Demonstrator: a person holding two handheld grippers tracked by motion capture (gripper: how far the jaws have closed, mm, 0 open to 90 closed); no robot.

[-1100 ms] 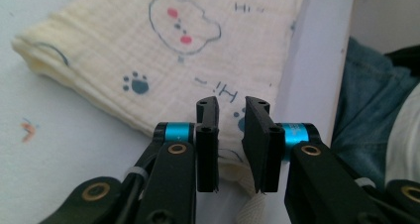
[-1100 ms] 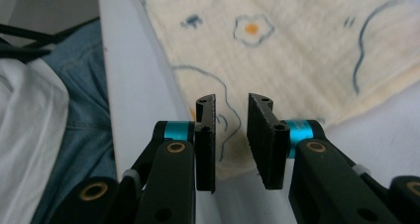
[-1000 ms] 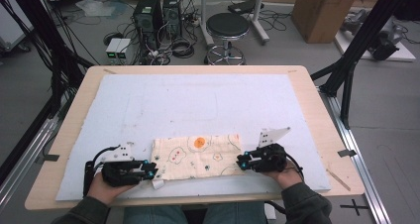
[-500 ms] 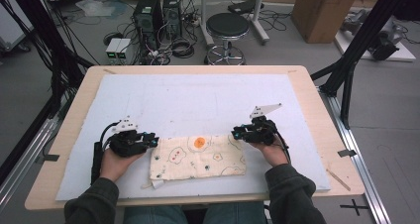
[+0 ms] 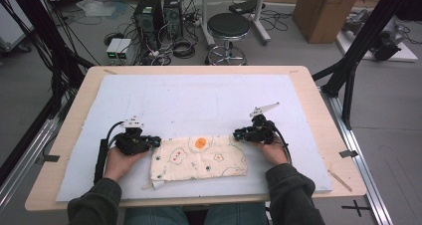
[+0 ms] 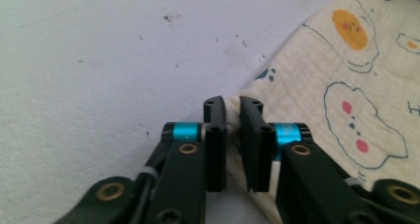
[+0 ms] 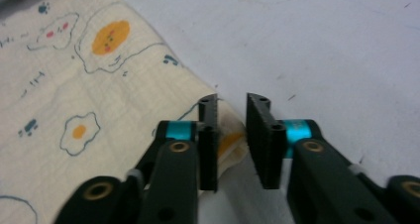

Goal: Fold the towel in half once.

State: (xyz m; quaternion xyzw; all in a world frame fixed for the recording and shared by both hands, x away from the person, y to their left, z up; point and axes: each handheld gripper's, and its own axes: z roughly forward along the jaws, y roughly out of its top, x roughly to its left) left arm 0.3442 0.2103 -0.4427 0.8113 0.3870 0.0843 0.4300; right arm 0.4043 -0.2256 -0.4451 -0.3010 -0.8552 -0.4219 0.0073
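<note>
Cloth [image 5: 199,158] lies folded on white mat [image 5: 199,100]; left gripper [image 5: 155,142] and right gripper [image 5: 238,134] jaws, just narrowed, straddle its far corners without clamping.

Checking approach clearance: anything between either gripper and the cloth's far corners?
Nothing visible. The left gripper has the cloth corner between its jaws, which have just been closing; the right gripper likewise. Bare white mat around both.

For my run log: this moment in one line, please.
left gripper: jaws just closing at cloth corner; right gripper: same, opposite corner; cloth: flat on mat
</note>
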